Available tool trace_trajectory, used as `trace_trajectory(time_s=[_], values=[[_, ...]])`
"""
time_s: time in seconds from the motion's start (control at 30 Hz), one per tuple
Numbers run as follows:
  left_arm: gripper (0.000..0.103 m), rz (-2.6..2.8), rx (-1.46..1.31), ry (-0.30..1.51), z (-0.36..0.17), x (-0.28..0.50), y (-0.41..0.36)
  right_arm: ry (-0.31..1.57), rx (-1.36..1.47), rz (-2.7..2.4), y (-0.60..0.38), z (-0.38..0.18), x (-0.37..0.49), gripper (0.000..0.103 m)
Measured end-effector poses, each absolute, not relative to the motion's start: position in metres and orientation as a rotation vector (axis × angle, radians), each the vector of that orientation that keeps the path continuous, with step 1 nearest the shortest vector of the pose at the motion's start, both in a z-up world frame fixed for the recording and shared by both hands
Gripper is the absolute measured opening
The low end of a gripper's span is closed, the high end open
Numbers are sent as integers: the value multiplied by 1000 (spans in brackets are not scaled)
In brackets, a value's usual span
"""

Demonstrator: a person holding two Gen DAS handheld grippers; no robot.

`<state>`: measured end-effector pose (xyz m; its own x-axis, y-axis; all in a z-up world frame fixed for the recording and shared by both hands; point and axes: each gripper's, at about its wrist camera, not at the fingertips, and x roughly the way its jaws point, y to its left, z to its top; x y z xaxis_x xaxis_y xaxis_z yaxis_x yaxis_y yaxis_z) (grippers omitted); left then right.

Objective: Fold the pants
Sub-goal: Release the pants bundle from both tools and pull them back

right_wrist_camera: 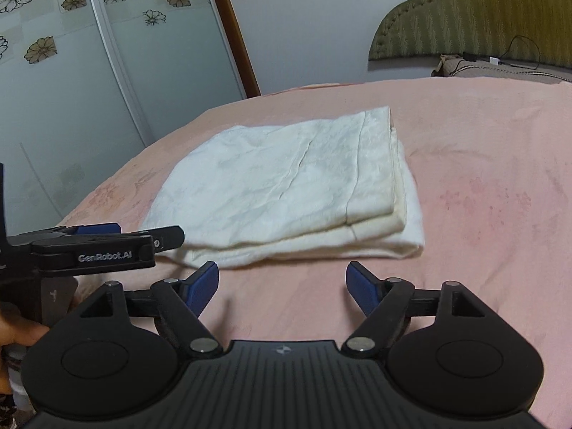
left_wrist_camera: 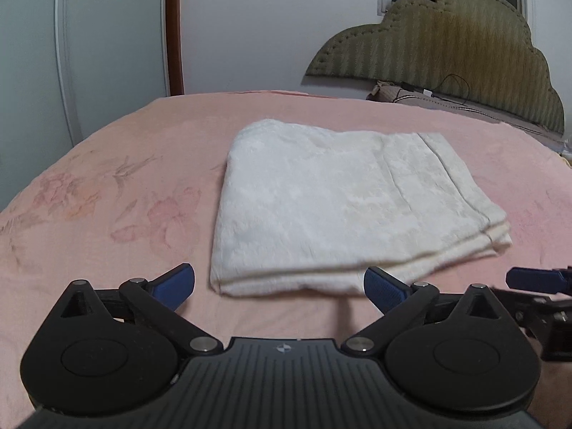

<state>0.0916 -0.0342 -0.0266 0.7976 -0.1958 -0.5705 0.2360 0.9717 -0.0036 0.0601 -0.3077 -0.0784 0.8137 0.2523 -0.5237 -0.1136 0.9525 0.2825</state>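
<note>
On the pink bed [left_wrist_camera: 107,186], the folded white pants [left_wrist_camera: 321,196] lie just beyond both the left gripper [left_wrist_camera: 279,287] and right gripper [right_wrist_camera: 281,284]; both jaws stand apart, empty.

Dim, even indoor light, soft shadows, strong fisheye bending at edges, slight blur.

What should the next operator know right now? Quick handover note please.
Left tongs: open, empty, short of the near edge of the pants.
Right tongs: open, empty, also short of that edge.
Pants: white, folded into a layered rectangle, lying flat on the pink bedspread; nothing touches them.
Done: folds look finished, layered edges roughly aligned at the right side.
Left: probably only a check or tidy of the slightly offset layers, then withdraw.
</note>
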Motion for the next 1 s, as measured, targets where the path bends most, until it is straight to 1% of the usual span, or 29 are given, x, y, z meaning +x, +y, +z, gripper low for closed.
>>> trace_trajectory(time_s=[0.2, 0.3, 0.43, 0.67, 0.77, 0.87, 1.0], values=[[103, -218, 97, 618, -38, 73, -33, 609, 222, 184, -299, -80, 43, 79], [103, -194, 78, 645, -42, 72, -27, 601, 156, 162, -290, -78, 35, 85], [103, -184, 77, 679, -48, 74, -22, 607, 111, 165, -280, -79, 32, 86], [103, -189, 78, 673, -53, 73, -20, 625, 80, 142, -266, -81, 31, 86], [103, -188, 81, 673, -52, 74, -21, 597, 108, 122, -268, -71, 23, 86], [103, -189, 78, 674, -52, 74, -21, 570, 201, 117, -277, -56, 14, 86], [103, -189, 76, 675, -52, 73, -21, 534, 376, 169, -290, -38, 3, 100]])
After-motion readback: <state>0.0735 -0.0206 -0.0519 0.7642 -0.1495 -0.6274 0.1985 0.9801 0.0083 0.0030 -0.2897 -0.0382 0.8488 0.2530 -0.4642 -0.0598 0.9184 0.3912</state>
